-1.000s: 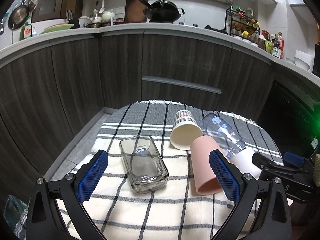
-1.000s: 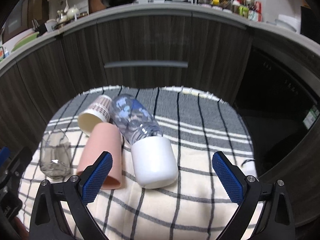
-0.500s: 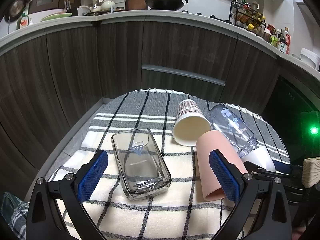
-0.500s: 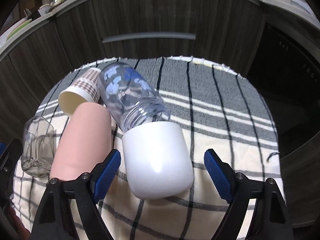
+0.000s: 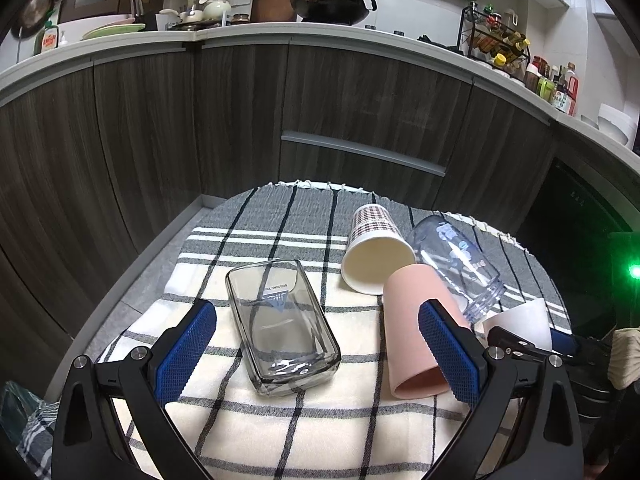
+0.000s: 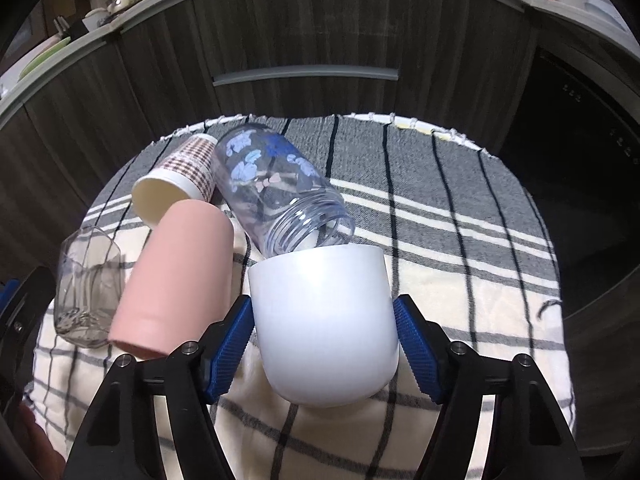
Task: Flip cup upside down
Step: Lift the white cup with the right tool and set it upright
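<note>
**White cup pinched on the checked cloth**

Here's the bench, draped in a checked cloth (image 5: 304, 432), cream with dark lines up front, grey stripes toward the far edge. Behind it, dark wood-grain cabinets (image 5: 360, 104) curve round under a pale countertop (image 5: 240, 34), with a wok (image 5: 334, 2) up top and a spice rack (image 5: 494, 42) off to the right.

The right gripper (image 6: 324, 344) has its blue fingers (image 6: 230, 354) pressed on both sides of the white cup (image 6: 326, 328), which lies on its side, rim against the mouth of a clear floral jar (image 6: 276, 190). Beside it lie a pink cup (image 6: 176, 276), a plaid paper cup (image 6: 176, 182) and a square glass tumbler (image 5: 280, 320), all tipped over.

The left gripper (image 5: 316, 354) hangs with fingers spread wide, the tumbler between them, untouched.
</note>
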The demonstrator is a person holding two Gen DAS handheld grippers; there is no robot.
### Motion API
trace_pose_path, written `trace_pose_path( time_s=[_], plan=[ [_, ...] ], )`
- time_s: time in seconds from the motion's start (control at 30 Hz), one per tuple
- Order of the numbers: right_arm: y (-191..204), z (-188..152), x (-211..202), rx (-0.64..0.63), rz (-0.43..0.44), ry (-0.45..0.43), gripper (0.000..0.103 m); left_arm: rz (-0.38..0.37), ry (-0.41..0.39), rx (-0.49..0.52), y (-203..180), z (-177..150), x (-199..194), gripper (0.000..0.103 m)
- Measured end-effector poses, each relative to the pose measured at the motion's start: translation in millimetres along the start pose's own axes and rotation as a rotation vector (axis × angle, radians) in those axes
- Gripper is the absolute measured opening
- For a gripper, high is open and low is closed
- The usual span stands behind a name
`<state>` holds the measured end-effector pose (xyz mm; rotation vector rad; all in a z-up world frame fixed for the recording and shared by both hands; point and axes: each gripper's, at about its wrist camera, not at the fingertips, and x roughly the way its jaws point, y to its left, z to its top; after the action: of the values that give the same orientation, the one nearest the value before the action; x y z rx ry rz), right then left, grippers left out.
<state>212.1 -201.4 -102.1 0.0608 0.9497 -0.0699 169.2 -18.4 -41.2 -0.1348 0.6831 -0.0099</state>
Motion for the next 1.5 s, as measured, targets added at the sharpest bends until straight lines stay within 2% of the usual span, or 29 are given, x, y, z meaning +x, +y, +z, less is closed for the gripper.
trace_pose_path(
  time_s=[0.33,0.5,0.7,0.87,1.03,1.17,1.5],
  plan=[
    [-1.7,-22.4,-50.6,0.083,0.005,-0.027,0.071,-0.010,-0.017,0.024,13.7,-2.2,-45.7,0.103],
    [19.6,-40.7,-69.5,0.093,0.046,-0.027,0.071,0.025,-0.024,0.033,37.6,-9.0,-76.6,0.103],
    [56.8,-69.7,-84.9,0.069,0.082,-0.028,0.071,0.083,-0.005,0.036,72.4,-33.8,-106.1,0.103],
    [93.3,-96.3,-88.1,0.008,0.081,-0.048,0.071,0.110,0.031,0.028,92.2,-55.1,-118.6,0.103],
    [115.1,-118.9,-86.4,-0.033,0.049,-0.099,0.071,0.111,0.021,0.044,93.9,-62.6,-125.7,0.103],
    [115.2,-131.8,-73.7,-0.006,0.040,-0.047,0.071,0.100,0.017,0.050,94.2,-65.4,-126.1,0.103],
    [109.1,-127.4,-64.5,0.018,0.029,-0.022,0.071,0.087,0.051,0.011,103.7,-68.2,-118.9,0.103]
  ],
)
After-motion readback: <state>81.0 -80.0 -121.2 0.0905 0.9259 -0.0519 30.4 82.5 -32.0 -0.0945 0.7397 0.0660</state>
